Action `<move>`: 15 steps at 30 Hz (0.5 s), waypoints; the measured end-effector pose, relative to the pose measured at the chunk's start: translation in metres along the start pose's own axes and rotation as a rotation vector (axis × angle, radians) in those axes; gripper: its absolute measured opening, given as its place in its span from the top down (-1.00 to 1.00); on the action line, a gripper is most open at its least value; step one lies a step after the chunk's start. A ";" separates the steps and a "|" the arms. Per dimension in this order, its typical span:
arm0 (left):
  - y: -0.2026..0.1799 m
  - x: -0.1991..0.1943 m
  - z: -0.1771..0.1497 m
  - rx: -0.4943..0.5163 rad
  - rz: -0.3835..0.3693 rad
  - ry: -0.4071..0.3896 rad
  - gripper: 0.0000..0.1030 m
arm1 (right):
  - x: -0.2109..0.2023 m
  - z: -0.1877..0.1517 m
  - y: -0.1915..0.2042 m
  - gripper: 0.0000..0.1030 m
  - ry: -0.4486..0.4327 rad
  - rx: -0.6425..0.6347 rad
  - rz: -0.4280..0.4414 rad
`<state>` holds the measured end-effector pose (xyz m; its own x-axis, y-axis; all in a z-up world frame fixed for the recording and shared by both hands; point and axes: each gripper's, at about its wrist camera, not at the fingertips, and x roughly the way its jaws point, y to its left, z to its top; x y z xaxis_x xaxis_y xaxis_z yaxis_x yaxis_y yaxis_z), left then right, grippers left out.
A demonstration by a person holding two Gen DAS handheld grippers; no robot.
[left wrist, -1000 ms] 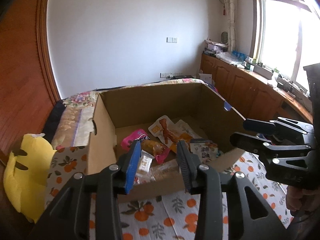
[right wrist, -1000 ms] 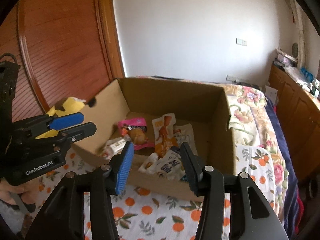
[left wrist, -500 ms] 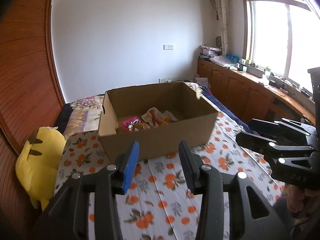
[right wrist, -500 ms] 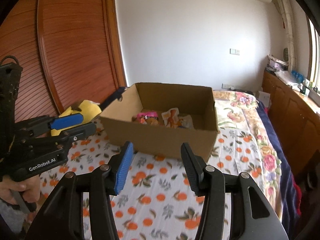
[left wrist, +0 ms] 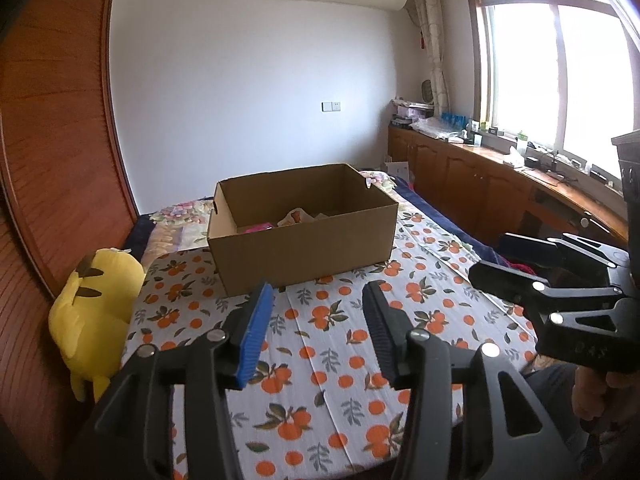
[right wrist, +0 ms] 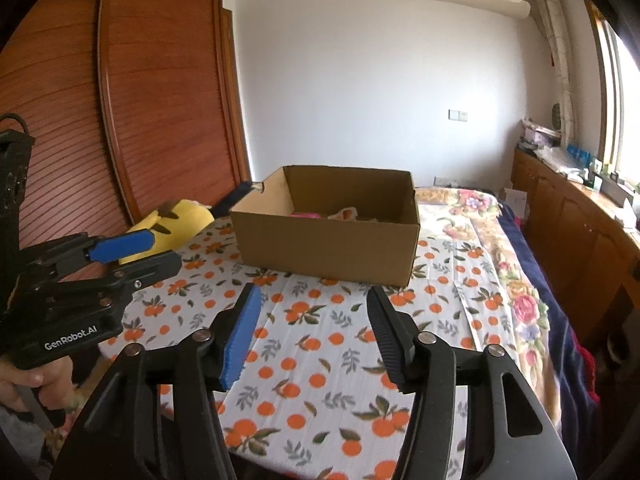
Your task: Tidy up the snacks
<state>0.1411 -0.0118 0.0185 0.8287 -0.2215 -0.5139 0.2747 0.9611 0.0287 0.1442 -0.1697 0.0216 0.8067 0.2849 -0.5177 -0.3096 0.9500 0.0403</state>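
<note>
An open cardboard box [left wrist: 304,248] [right wrist: 328,244] stands on the bed, well ahead of both grippers. Over its near wall only the tops of a pink packet [left wrist: 260,227] [right wrist: 304,214] and a white-and-orange packet [left wrist: 296,216] [right wrist: 346,213] show; other snacks inside are hidden. My left gripper [left wrist: 318,292] [right wrist: 164,250] hovers above the orange-print cloth, its jaws opening with nothing between them. Beside it, my right gripper [right wrist: 314,292] [left wrist: 488,258] is also empty, and its jaws are opening too.
The orange-print cloth [left wrist: 320,320] covers the bed's near part, with a floral quilt [right wrist: 480,208] beyond. A yellow plush toy [left wrist: 96,304] [right wrist: 176,220] lies at the left edge by the wooden wardrobe doors [right wrist: 160,100]. Low cabinets [left wrist: 480,192] run under the window on the right.
Both grippers have drawn back from over the box, which now looks smaller and farther off, so most snacks dropped out of sight. Both pairs of jaws stand wider.
</note>
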 end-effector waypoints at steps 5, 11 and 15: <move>-0.007 -0.019 -0.010 0.005 0.011 -0.008 0.05 | -0.019 -0.015 0.001 -0.32 -0.015 0.015 -0.017; -0.012 -0.038 -0.026 -0.015 0.039 -0.024 -0.18 | -0.038 -0.031 0.003 -0.74 -0.036 0.033 -0.048; -0.015 -0.050 -0.041 -0.029 0.055 -0.041 -0.33 | -0.047 -0.041 0.005 -1.00 -0.043 0.037 -0.054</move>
<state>0.0758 -0.0080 0.0090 0.8615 -0.1739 -0.4770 0.2143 0.9763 0.0312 0.0840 -0.1838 0.0112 0.8429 0.2379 -0.4827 -0.2471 0.9679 0.0457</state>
